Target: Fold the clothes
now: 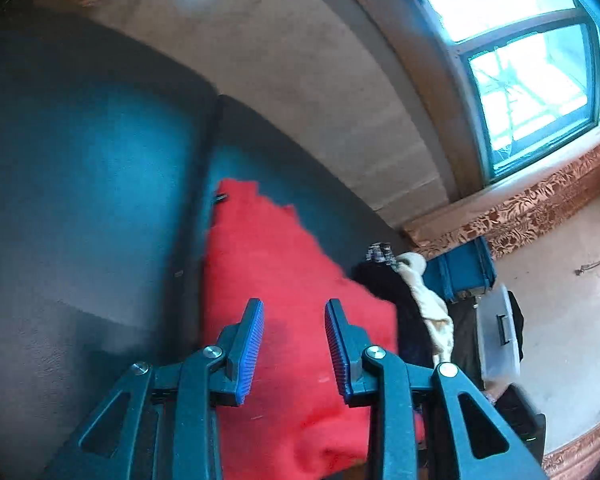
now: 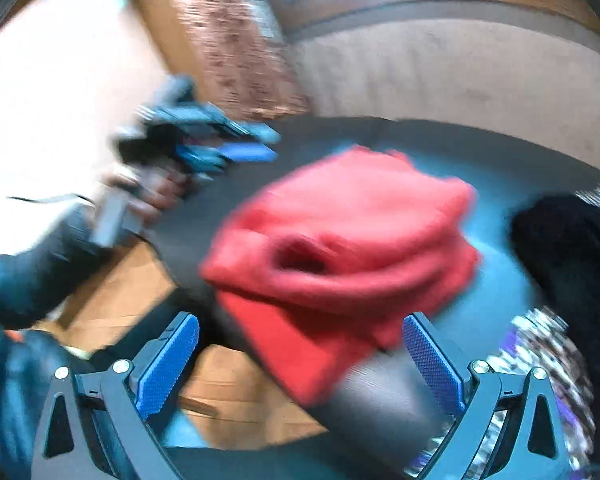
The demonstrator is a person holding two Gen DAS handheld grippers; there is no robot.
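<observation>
Looking along the left gripper (image 1: 294, 344), the left wrist view shows its blue-padded jaws parted with nothing between them, held above a red garment (image 1: 276, 280) lying on a dark cushioned seat (image 1: 80, 168). Just right of the red cloth sit a black garment (image 1: 384, 280) and a cream cloth (image 1: 428, 300), with a clear plastic box (image 1: 500, 332) beyond them.

From the right wrist, blurred, the right gripper (image 2: 300, 356) stands wide open and empty. The red garment lies folded in layers near the seat's front edge. A hand (image 2: 160, 192) holds the left gripper off to the left, apart from the cloth.
</observation>
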